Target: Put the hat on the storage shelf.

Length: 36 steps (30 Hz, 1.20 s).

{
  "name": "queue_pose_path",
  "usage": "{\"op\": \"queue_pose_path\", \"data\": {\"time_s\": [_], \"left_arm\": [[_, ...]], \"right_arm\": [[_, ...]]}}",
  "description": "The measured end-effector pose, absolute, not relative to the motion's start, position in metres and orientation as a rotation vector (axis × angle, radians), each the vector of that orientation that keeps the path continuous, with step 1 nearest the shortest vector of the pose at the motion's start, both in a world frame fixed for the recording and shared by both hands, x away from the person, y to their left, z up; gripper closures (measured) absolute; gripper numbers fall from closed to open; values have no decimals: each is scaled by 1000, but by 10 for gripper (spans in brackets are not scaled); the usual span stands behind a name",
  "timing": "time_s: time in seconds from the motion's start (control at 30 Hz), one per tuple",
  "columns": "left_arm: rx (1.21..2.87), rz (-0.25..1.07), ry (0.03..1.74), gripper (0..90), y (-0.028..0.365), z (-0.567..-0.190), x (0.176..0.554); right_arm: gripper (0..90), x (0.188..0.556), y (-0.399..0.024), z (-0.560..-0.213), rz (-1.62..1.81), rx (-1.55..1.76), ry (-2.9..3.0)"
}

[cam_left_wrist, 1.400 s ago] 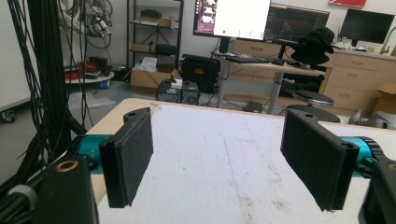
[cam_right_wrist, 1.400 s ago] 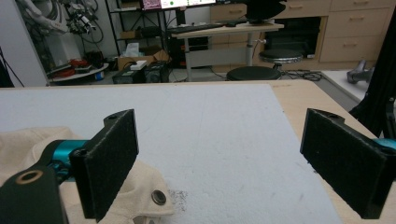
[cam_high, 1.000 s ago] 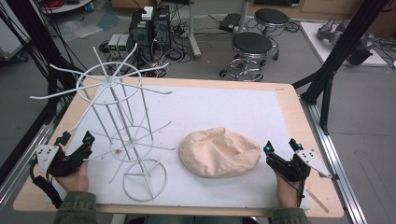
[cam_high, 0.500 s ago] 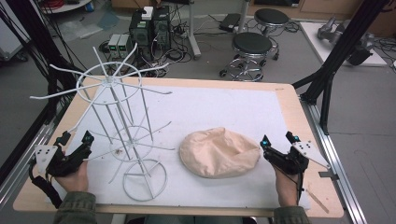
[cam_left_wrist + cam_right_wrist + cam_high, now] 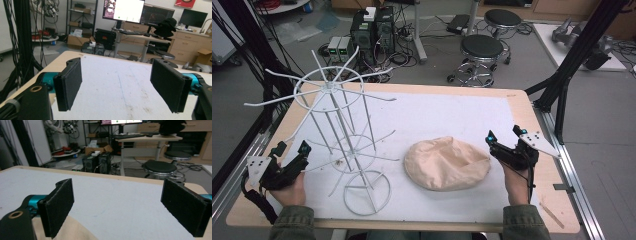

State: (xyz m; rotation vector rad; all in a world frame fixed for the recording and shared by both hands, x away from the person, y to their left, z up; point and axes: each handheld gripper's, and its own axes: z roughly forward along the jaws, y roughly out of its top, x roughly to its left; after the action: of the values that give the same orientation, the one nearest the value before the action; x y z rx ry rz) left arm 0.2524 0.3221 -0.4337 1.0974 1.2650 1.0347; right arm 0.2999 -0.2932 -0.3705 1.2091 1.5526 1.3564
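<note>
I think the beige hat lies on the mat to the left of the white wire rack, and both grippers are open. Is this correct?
Not quite: in the high view the beige hat lies to the right of the white wire rack. Both grippers are open.

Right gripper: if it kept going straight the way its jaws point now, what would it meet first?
Probably nothing soon. The right gripper, jaws open, points across bare white mat toward the table's far edge; the beige cap only catches its left jaw's side. Depth is uncertain.

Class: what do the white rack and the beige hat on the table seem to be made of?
White spoked rack: thin metal wire, probably painted or coated, judging by its rigid, slender rods and rings. Beige floppy hat: soft matte cloth, since it lies slumped and creased.
</note>
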Motion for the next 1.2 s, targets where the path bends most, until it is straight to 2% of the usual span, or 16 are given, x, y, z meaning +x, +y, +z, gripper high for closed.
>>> {"op": "queue_pose_path", "data": {"time_s": [0.27, 0.57, 1.2], "left_arm": [[1098, 1041, 1260, 257, 321, -434, 250], [1096, 1040, 1262, 257, 321, -434, 250], [1107, 1049, 1251, 257, 318, -433, 249]], "right_arm": [[106, 324, -275, -356, 1440, 1170, 1691], [106, 337, -260, -353, 1544, 1076, 1796], [106, 357, -221, -347, 1550, 825, 2027]]}}
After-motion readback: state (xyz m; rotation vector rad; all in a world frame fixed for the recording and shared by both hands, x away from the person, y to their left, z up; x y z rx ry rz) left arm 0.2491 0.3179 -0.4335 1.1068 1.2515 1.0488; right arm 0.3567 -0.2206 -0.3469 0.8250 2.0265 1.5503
